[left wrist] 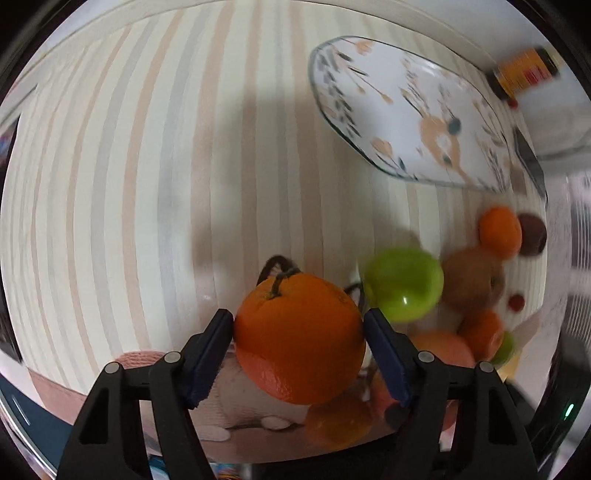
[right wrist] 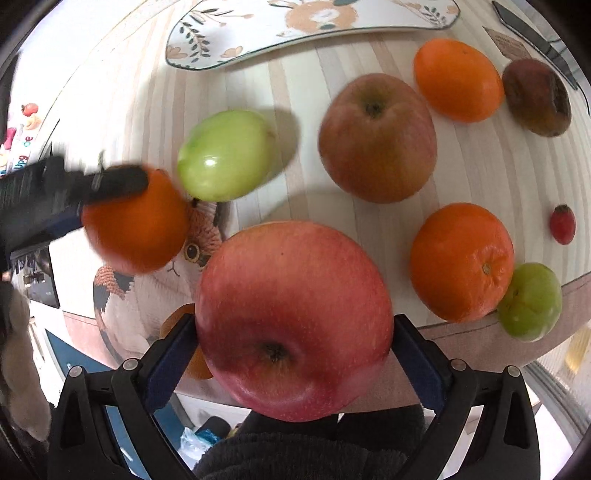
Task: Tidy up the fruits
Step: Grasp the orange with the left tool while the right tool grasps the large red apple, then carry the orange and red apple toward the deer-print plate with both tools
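The pale striped tablecloth [right wrist: 480,177] fills both views. At the top of the right wrist view lies the flat white oval plate with a painted flower pattern [right wrist: 229,26], bare and well apart from the fruit.

Low in the centre of that view, the big red apple with a brown stem pit [right wrist: 291,321] sits between the blue pads of the right tongs [right wrist: 295,358]. The pads lie against its flanks on both sides, so the right tongs look shut on it at a wide span.

Above it rests a dull red-brown apple [right wrist: 376,136], with a glossy green round fruit [right wrist: 225,155] to its left.

In the lower centre of the left wrist view, the left tongs [left wrist: 299,343] pinch a bright orange with a short dark stalk [left wrist: 299,336]. Their jaws stand part-way open, pads touching the peel on both sides.

Loose fruit stays at the right of the right wrist view: two more oranges [right wrist: 458,79], a wrinkled dark fruit [right wrist: 537,98] and a small red berry [right wrist: 562,224].

Risks, as I judge them:
- The stalked orange is round and smooth-skinned, so a light pinch could let it roll out.
- The two tongs work close together, and either could knock the green fruit and send it rolling.
- The small green fruit [right wrist: 530,301] sits at the cloth's edge and may drop off if jostled.
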A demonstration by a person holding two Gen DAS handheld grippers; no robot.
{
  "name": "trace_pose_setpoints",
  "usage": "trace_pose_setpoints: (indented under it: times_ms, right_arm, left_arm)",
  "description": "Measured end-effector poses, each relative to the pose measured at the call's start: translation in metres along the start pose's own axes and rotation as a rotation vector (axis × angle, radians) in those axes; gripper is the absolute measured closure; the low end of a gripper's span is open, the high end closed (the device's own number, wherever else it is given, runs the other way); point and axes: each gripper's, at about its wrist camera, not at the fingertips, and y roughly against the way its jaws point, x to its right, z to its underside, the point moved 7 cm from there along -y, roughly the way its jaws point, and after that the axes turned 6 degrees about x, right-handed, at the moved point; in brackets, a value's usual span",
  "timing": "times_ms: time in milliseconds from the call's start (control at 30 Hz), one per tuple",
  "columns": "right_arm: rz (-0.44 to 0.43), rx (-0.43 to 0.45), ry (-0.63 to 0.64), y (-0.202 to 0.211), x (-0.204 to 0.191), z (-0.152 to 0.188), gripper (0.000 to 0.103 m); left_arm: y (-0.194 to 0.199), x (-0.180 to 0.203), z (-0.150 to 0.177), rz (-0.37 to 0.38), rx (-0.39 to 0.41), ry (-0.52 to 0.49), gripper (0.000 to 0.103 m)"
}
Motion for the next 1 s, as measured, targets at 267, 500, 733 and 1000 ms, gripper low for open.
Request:
trace_pose_setpoints:
  times_ms: [267, 500, 733, 1000]
  right_arm:
    - [0.032, -0.027, 0.035, -0.005, -0.005, -0.005, 0.000]
    - [0.027, -0.051, 0.040, -0.009, -0.007, -0.006, 0.000]
    - [0.037, -0.013, 0.051, 0.004, -0.001, -0.005, 0.000]
    - [-0.050, 0.037, 0.035, 0.043, 0.001, -0.018, 0.000]
  left_arm:
    - [-0.019, 0.009, -0.011, 0.045, 0.001, 0.033, 0.027]
    - [-0.020, 0.013, -0.003, 0.072, -0.011, 0.031, 0.029]
    - [-0.009, 0.015, 0.012, 0.010, 0.036, -0.019, 0.029]
    - [0.026, 0.006, 0.020, 0.033, 0.078, 0.021, 0.029]
